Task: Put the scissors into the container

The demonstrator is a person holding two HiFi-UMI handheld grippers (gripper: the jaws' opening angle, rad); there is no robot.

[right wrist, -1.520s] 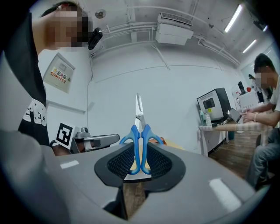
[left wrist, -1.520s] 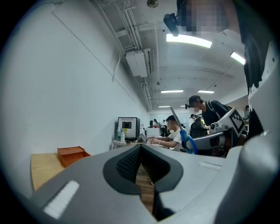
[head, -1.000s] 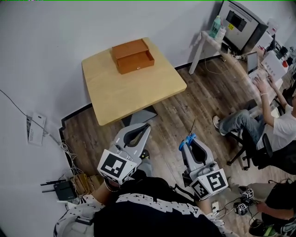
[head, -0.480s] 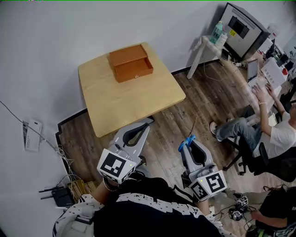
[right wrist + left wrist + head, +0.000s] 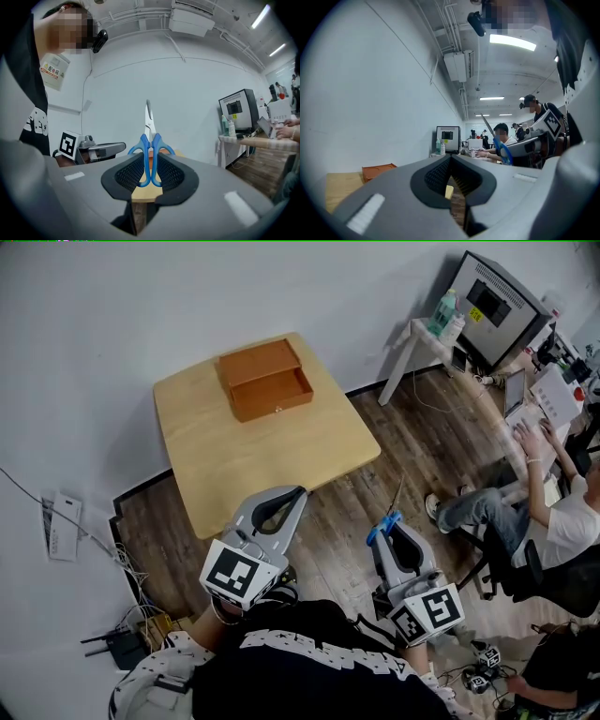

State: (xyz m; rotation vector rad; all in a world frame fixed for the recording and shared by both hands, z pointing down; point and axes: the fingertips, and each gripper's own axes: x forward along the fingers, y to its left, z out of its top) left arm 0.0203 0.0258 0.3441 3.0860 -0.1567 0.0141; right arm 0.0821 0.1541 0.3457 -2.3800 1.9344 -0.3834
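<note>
Right tool is clamped on the blue-handled scissors, blades pointing up, held short of the counter's near edge, over the wood floor | left tool is pressed together, nothing held, by that edge | brown wooden container is set on the counter's far side.

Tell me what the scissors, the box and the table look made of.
The scissors: blue handles look like glossy plastic; the blades are bright grey, likely steel. The box: reddish-brown with a smooth, even surface, probably stained wood, though the grain is too small to see. The table: pale, matte yellowish top, likely light wood or wood-look laminate.
</note>
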